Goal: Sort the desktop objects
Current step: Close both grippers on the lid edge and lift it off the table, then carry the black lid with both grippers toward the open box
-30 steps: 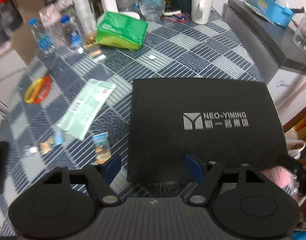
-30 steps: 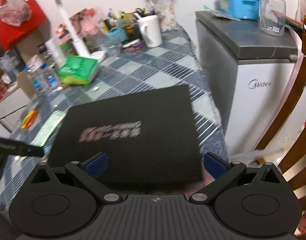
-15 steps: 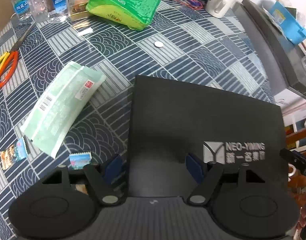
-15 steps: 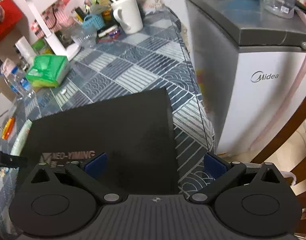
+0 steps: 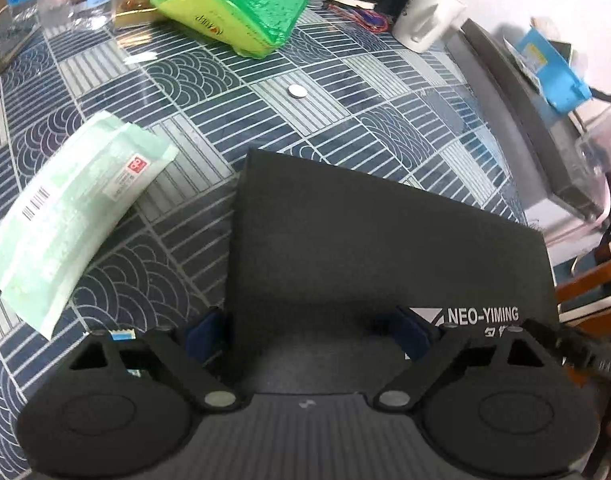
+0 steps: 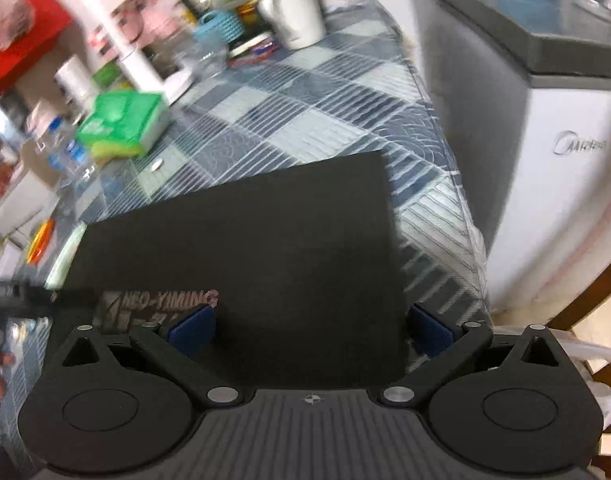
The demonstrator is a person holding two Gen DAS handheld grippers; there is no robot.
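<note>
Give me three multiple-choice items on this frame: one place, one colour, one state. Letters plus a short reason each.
1. Where does the pale green packet lie relative to the black mat in the left wrist view?
A. left of it
B. on top of it
C. right of it

2. What colour is the mug?
A. red
B. white
C. black

3. How do the left gripper jaws stand?
A. clamped on the coin
C. shut on the packet
B. open, nothing gripped

Answers: 1 A, the packet lies on the patterned tablecloth past the mat's left edge. 2 B, its body reads white in both views. 3 B, the blue pads sit wide apart over the mat's near edge, having just opened wider.
</note>
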